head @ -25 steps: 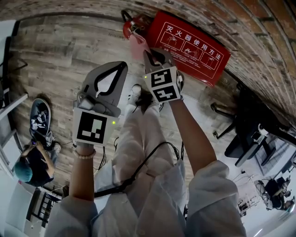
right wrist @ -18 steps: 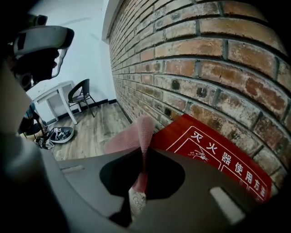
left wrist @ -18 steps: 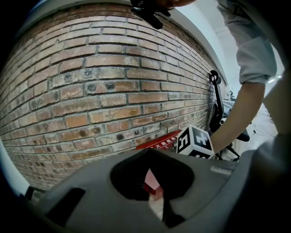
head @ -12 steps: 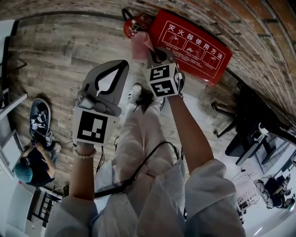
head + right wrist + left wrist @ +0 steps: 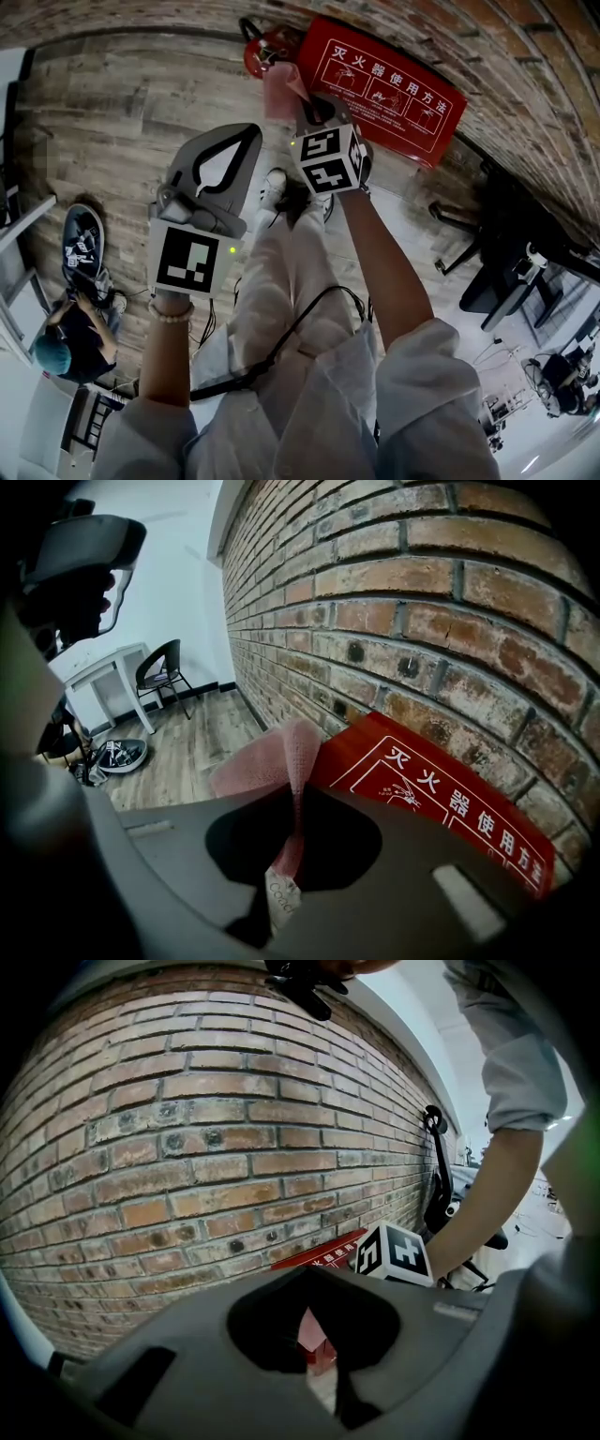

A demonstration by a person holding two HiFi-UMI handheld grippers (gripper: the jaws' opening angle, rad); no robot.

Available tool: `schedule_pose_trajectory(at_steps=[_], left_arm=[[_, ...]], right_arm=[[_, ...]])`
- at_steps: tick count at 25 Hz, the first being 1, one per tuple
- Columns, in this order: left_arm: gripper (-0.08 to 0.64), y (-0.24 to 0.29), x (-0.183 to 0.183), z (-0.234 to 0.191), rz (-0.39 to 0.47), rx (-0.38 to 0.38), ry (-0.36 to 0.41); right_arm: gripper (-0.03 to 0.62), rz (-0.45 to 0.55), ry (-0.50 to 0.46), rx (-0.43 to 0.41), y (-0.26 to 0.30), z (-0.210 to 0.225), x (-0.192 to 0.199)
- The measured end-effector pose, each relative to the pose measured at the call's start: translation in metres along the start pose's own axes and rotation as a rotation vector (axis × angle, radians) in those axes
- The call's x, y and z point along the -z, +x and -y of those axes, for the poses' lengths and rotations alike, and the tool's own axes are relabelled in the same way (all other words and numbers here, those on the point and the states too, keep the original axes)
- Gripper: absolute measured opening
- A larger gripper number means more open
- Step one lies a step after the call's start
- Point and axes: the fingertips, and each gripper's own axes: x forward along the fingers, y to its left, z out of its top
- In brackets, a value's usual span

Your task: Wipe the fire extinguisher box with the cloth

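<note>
**Pink cloth pinched in the right tool at the left end of the red box**

The fire extinguisher box [image 5: 394, 86], red with white printed characters and pictograms on its face, lies along the foot of the brick wall [image 5: 375, 592] on the wooden floor [image 5: 131, 103]. It is at the far right of the head view. Just beside its left end stands a red fire extinguisher [image 5: 267, 49].

The right tool [image 5: 292, 782] is stretched out toward the box. Its jaws are pressed together on the cloth [image 5: 267, 761], a pink knitted piece. Most of the cloth fans out beyond the jaw tips, and a white label end hangs back on the near side of them. In the right gripper view the cloth covers the box's left corner. The views do not show whether it is pressed against the box.

The left tool [image 5: 246, 141] is held to the left of the right one and nearer the person, well apart from the box. Its jaws are pressed together with nothing between them. Its own view looks at the brick wall, with a strip of the red box and the right tool's marker cube [image 5: 394, 1252] low at the right.

Far down the wall, a dark chair [image 5: 161, 672] stands on the wooden floor.
</note>
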Motion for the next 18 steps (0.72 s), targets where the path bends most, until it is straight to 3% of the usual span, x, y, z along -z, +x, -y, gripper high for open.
schedule_pose_trajectory(at_steps=[18], left_arm=[[-0.003, 0.017, -0.008, 0.018, -0.003, 0.016, 0.018]], right_arm=[[0.023, -0.008, 0.034, 0.035, -0.019, 0.033, 0.024]])
